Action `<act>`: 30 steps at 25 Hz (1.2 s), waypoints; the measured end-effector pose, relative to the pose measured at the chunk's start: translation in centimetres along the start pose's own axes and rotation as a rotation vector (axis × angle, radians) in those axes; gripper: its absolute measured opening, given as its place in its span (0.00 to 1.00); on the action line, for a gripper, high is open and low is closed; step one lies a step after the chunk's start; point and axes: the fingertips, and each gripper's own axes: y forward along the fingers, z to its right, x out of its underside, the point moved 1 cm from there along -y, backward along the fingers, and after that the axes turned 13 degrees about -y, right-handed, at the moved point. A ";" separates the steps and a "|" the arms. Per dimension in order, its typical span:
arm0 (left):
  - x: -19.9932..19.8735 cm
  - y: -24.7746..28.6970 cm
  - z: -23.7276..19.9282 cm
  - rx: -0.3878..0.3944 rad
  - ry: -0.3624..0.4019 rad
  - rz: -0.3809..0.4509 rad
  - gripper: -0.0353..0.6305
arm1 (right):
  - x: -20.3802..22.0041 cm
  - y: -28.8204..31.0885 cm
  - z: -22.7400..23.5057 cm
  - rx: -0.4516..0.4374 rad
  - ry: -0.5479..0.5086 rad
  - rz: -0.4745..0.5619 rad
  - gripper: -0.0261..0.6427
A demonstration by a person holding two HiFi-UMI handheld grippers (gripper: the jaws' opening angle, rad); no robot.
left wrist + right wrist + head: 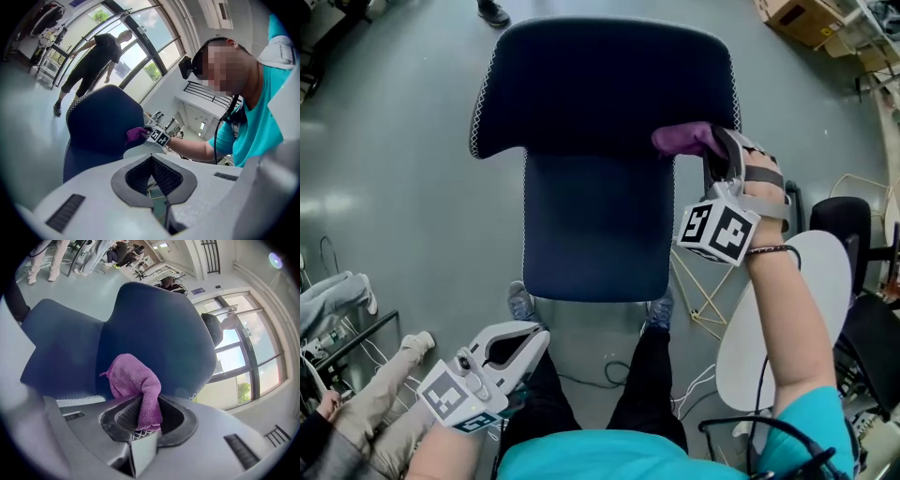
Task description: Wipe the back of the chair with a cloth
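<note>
**Item 1: cloth**. Purple, pile-woven. 1 fold is pinched in the jaws, and the loose bulge is pushed forward onto the chair back.

**Item 2: chair back**. Dark blue upholstery with white stitching along the rim. In the head view the cloth is met at the back's 4 o'clock corner, just above the seat. How much of the face has been wiped cannot be read.

**Item 3: right gripper**. Clamped on the cloth and reached in from 3 o'clock.

**Item 4: left gripper**. Jaws are closed together with nothing between them. It is held low at 7 o'clock, well apart from the chair.

**Item 5: surroundings.** A white round table is noted at 4 o'clock, and a seated bystander's legs at 8 o'clock.

**Handling note (judgement).**
- The bulge is best spread flat, so that pile rather than the hard jaw tips meets the fabric.
- Overlapping strokes are advised, running from 4 o'clock toward 10 o'clock and along the stitched rim.
- Because only 1 fold is gripped, firm clamping and light pressure are suggested, lest the cloth be dragged out.
- The chair may shift under pressure, and bracing it with the idle gripper could be considered.
</note>
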 end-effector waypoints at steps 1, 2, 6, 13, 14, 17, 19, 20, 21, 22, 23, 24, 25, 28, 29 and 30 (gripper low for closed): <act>0.2 0.4 0.2 0.002 0.002 -0.006 0.04 | 0.3 -0.2 0.0 0.004 0.005 0.003 0.15; 0.3 0.6 0.1 0.001 0.002 -0.008 0.04 | 0.1 -0.3 0.0 0.009 0.013 0.010 0.15; 1.1 -0.1 -1.2 -0.032 -0.015 0.004 0.04 | -4.8 -0.6 -1.0 0.004 0.045 0.134 0.15; 1.5 -7.0 -4.8 -0.111 -0.035 0.073 0.04 | -22.5 -1.8 -3.8 -0.047 0.020 0.385 0.15; 1.3 -8.3 -5.5 -0.129 -0.036 0.088 0.04 | -24.6 -1.7 -3.7 -0.048 0.022 0.403 0.15; 1.1 -12.3 -7.8 -0.174 -0.045 0.126 0.04 | -29.8 -1.2 -3.3 -0.042 0.017 0.436 0.15; 0.9 -14.9 -9.1 -0.199 -0.056 0.144 0.04 | -32.7 -1.0 -3.0 -0.033 -0.002 0.450 0.15; 0.8 -15.8 -9.5 -0.211 -0.064 0.151 0.04 | -33.8 -0.9 -2.7 -0.030 -0.011 0.456 0.15; 0.9 -16.6 -9.9 -0.221 -0.073 0.156 0.04 | -34.6 -0.9 -2.5 -0.028 -0.019 0.460 0.15; 1.0 -17.1 -10.1 -0.228 -0.081 0.157 0.04 | -35.2 -0.8 -2.3 -0.025 -0.025 0.461 0.15; 1.1 -17.5 -10.3 -0.231 -0.086 0.154 0.04 | -35.5 -0.6 -2.1 -0.020 -0.030 0.459 0.15; 1.2 -17.5 -10.4 -0.228 -0.088 0.147 0.04 | -35.4 -0.3 -2.0 -0.015 -0.035 0.451 0.15; 1.2 -17.4 -10.4 -0.222 -0.087 0.137 0.04 | -35.0 0.1 -1.9 -0.008 -0.040 0.437 0.15; 0.9 -15.6 -9.7 -0.204 -0.069 0.107 0.04 | -31.2 2.4 -1.5 -0.003 -0.044 0.360 0.15; 0.7 -14.7 -9.3 -0.200 -0.063 0.101 0.04 | -29.2 3.3 -1.5 -0.009 -0.042 0.330 0.15; 0.6 -13.7 -8.8 -0.196 -0.058 0.094 0.04 | -27.0 4.0 -1.6 -0.016 -0.041 0.298 0.15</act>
